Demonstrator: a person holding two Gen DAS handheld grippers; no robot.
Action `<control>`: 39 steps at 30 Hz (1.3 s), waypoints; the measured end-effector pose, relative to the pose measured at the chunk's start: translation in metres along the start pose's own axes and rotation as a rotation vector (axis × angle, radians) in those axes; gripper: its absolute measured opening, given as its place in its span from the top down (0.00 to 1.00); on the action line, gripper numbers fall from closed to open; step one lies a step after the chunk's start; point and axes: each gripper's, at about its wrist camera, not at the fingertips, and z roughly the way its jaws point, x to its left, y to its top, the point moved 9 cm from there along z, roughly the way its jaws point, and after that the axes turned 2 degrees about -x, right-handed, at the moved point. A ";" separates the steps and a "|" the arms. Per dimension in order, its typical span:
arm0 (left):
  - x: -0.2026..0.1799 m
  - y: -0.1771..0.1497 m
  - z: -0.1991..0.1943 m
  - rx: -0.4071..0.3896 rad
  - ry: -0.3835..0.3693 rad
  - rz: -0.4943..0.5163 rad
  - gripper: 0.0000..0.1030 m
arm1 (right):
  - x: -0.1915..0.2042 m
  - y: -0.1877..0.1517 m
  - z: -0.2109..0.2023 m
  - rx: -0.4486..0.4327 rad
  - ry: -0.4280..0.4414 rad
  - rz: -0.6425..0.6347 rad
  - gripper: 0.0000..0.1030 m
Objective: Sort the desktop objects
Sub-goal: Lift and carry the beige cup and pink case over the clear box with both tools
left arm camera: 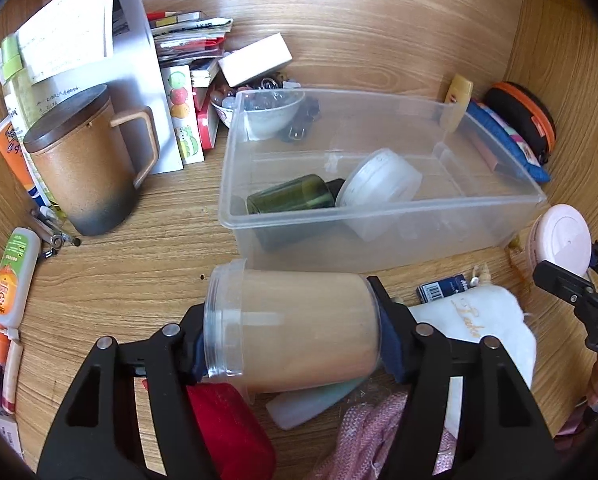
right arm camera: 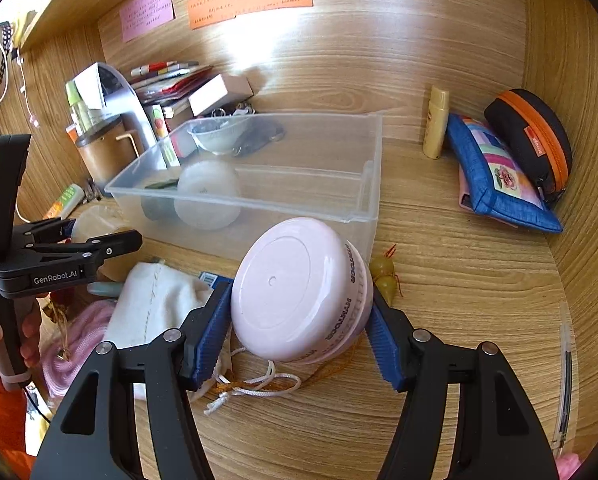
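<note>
Two grippers each hold a jar just in front of the clear bin on the wooden desk.

The left gripper (left arm camera: 291, 332) is clenched on a clear plastic jar (left arm camera: 295, 328) lying sideways between its pads, near the bin's left front corner. The right gripper (right arm camera: 299, 332) grasps a pink round jar (right arm camera: 299, 292) by its sides, close to the bin's right front corner. Inside the clear bin (left arm camera: 479, 216), toward its left end, lie a green bottle (left arm camera: 295, 196) and a white tub (left arm camera: 379, 180), touching each other.
</note>
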 end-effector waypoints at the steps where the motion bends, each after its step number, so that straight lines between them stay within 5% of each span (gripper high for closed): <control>1: 0.000 0.001 -0.002 -0.003 -0.002 0.000 0.37 | 0.000 0.002 -0.001 -0.003 0.004 0.002 0.42; 39: -0.011 0.074 -0.043 -0.165 -0.077 0.015 0.37 | 0.016 0.069 -0.016 -0.122 0.028 -0.026 0.42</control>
